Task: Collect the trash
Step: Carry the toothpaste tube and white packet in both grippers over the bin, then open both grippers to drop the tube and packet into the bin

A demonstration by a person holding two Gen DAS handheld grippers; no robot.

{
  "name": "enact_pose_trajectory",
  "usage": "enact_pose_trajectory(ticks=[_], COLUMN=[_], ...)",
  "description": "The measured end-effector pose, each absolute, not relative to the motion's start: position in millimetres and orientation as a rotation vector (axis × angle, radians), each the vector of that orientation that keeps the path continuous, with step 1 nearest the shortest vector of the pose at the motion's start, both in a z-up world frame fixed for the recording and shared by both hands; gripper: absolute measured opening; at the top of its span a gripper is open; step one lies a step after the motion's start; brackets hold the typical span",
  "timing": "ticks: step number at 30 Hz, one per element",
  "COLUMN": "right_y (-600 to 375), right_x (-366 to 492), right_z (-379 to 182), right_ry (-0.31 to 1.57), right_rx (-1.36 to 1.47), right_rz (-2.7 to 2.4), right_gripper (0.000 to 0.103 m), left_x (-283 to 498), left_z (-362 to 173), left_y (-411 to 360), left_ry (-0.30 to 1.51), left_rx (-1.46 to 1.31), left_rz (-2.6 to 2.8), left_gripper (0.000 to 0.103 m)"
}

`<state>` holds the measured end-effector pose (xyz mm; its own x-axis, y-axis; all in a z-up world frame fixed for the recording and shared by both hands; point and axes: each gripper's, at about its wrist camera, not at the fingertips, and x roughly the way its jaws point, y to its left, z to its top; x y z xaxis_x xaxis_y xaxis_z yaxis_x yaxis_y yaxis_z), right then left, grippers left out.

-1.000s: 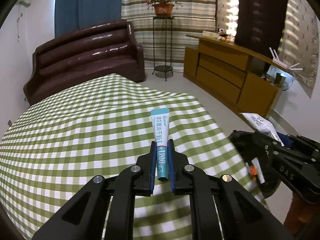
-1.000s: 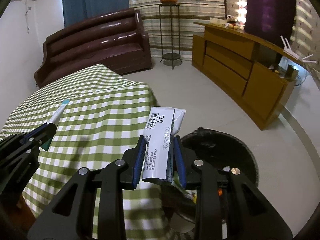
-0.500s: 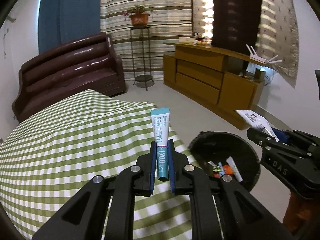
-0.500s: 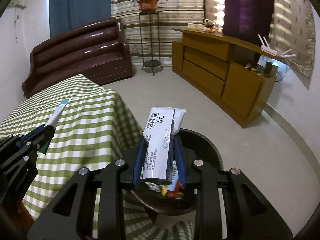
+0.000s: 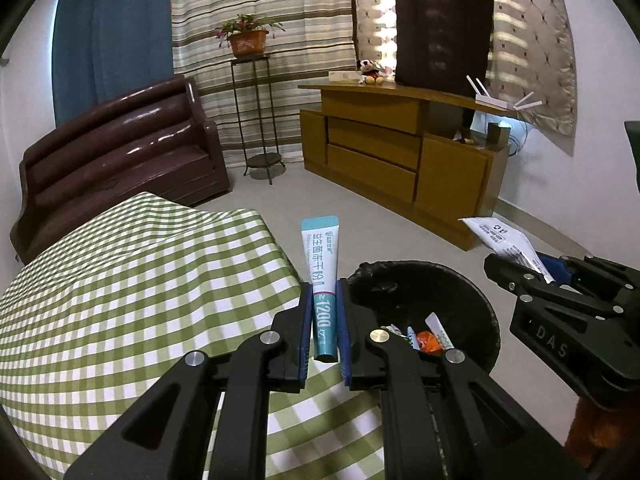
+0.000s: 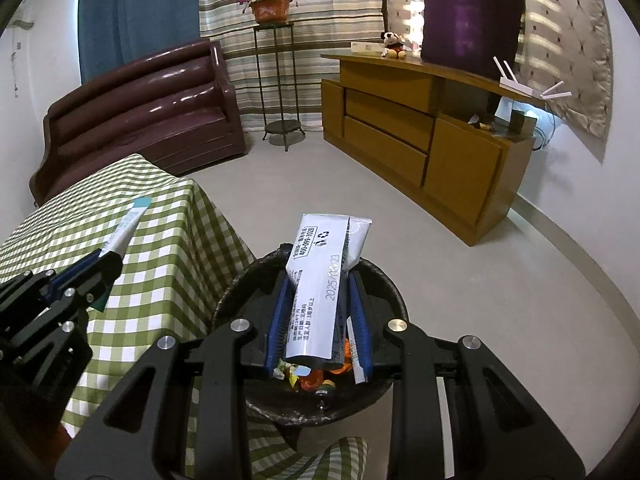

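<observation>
The left gripper (image 5: 325, 300) has its jaws pinched nearly shut on a slim teal sachet (image 5: 322, 264), gripped by its lower end with most of its length standing free beyond the fingertips. The right gripper (image 6: 320, 300) has its jaws part-way closed on a wider white sachet (image 6: 320, 280), which also sticks out well past the tips.

The black-lined trash bin (image 6: 384, 396) sits directly under and ahead of the right jaws, with coloured wrappers (image 6: 316, 380) already in its bottom. From the left jaws the bin (image 5: 472, 292) lies off to the right and slightly ahead; straight below them is the edge of the green checked tablecloth (image 5: 140, 300).

The likeliest slip is on the left: let go here, the teal sachet would probably fall on the cloth or between table and bin, since those jaws are not yet over the opening. Both sachets are light and flat, so either could flutter sideways or catch the rim. The white one looks folded between the pads, so it may cling to one pad when freed. The two grippers stand near each other beside the bin, so swinging the left across risks a knock against the right.
</observation>
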<state>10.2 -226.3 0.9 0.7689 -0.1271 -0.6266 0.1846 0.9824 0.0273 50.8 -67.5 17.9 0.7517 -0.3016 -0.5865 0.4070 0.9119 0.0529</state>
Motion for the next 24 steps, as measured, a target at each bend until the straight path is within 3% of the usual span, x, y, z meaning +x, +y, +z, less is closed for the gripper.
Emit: enact_pose_trajectory(ticks=[17, 20, 24], right_y=[-238, -241, -245], right_x=[25, 30, 30], right_z=[-19, -24, -26], right_ry=[0.703, 0.717, 0.717], right_rx=[0.107, 0.111, 0.120], right_rz=[-0.201, -0.200, -0.209], right_gripper=[0.029, 0.032, 0.041], left_x=[71, 75, 77], left_z=[-3, -6, -8], left_y=[-96, -101, -104], left_ry=[0.634, 0.646, 0.661], left_rx=[0.229, 0.241, 0.244], left_rz=[-0.404, -0.405, -0.408], left_gripper=[0.013, 0.017, 0.034])
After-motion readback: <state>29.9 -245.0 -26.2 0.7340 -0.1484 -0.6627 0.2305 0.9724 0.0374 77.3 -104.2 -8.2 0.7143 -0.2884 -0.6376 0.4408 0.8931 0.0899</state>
